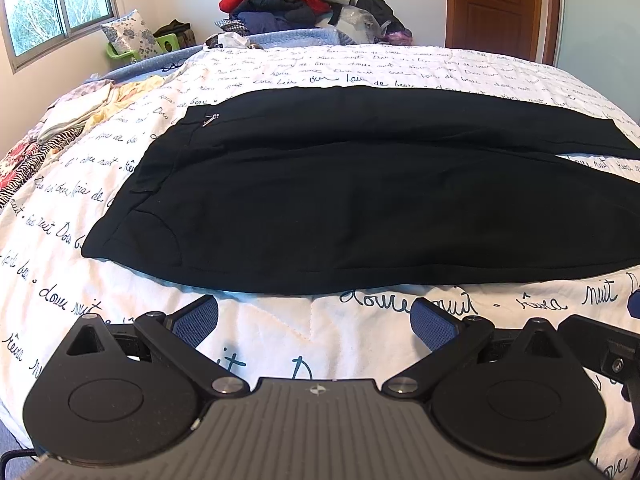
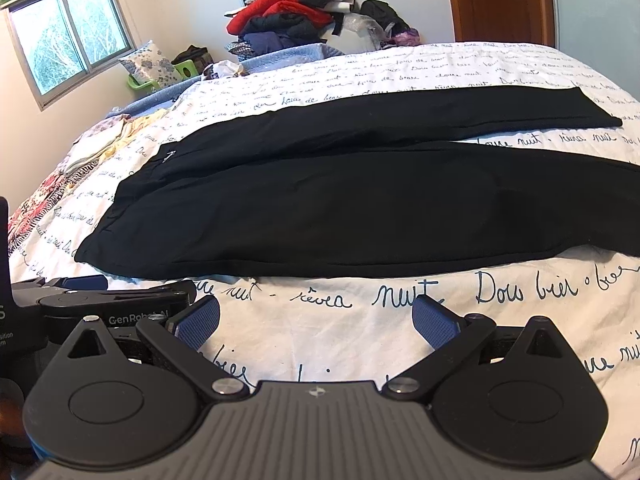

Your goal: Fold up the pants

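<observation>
Black pants [image 1: 340,200] lie flat on the white bedspread with blue script [image 1: 280,344], waist to the left, both legs running right, side by side. They show the same way in the right wrist view [image 2: 340,208]. My left gripper [image 1: 314,320] is open and empty, just short of the pants' near edge, close to the waist end. My right gripper [image 2: 316,320] is open and empty, also just short of the near edge, further along the leg. The left gripper's body shows at the left of the right wrist view [image 2: 100,304].
A pile of clothes [image 1: 288,0] is heaped at the far side of the bed. Crumpled patterned fabrics [image 1: 60,128] lie at the bed's left edge. A window [image 1: 52,4] is at the left, a brown door [image 1: 496,4] at the back right.
</observation>
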`<control>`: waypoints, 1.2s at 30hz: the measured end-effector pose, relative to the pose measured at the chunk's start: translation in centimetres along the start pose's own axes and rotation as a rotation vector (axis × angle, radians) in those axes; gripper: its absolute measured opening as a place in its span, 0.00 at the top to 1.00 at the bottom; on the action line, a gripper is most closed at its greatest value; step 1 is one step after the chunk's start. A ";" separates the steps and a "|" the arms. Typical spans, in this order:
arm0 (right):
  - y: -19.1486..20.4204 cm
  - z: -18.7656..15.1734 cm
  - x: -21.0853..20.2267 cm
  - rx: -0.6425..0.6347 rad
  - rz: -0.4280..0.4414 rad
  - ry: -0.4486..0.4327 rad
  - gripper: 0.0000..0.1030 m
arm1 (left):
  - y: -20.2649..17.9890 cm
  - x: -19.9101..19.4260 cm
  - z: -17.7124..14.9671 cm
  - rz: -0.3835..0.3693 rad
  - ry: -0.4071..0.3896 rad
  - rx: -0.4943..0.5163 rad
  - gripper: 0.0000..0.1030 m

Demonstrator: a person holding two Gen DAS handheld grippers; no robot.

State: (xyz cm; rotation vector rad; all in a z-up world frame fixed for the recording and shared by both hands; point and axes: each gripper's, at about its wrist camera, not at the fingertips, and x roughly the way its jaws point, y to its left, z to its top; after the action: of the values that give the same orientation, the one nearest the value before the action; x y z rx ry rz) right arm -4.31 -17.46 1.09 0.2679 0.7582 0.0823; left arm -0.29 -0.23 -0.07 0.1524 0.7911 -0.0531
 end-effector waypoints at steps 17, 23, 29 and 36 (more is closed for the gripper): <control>-1.7 1.4 -0.2 0.105 0.154 0.003 0.00 | 0.6 0.5 0.0 -0.001 -0.001 -0.015 0.01; -2.5 2.9 -0.1 0.102 0.272 -0.001 0.00 | 1.1 0.8 0.3 -0.027 0.000 -0.018 0.03; -4.4 7.8 1.9 0.147 0.509 0.095 0.00 | 4.6 1.3 2.2 0.007 -0.021 -0.104 0.03; -0.5 14.5 7.3 -0.325 0.441 0.031 0.00 | 9.5 2.5 5.7 0.074 -0.054 -0.215 0.03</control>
State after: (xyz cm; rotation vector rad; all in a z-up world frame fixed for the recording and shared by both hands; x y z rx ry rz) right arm 10.98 -19.78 6.16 0.1201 0.6944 0.6224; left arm 6.49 8.30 3.17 -0.0230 0.7320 0.0974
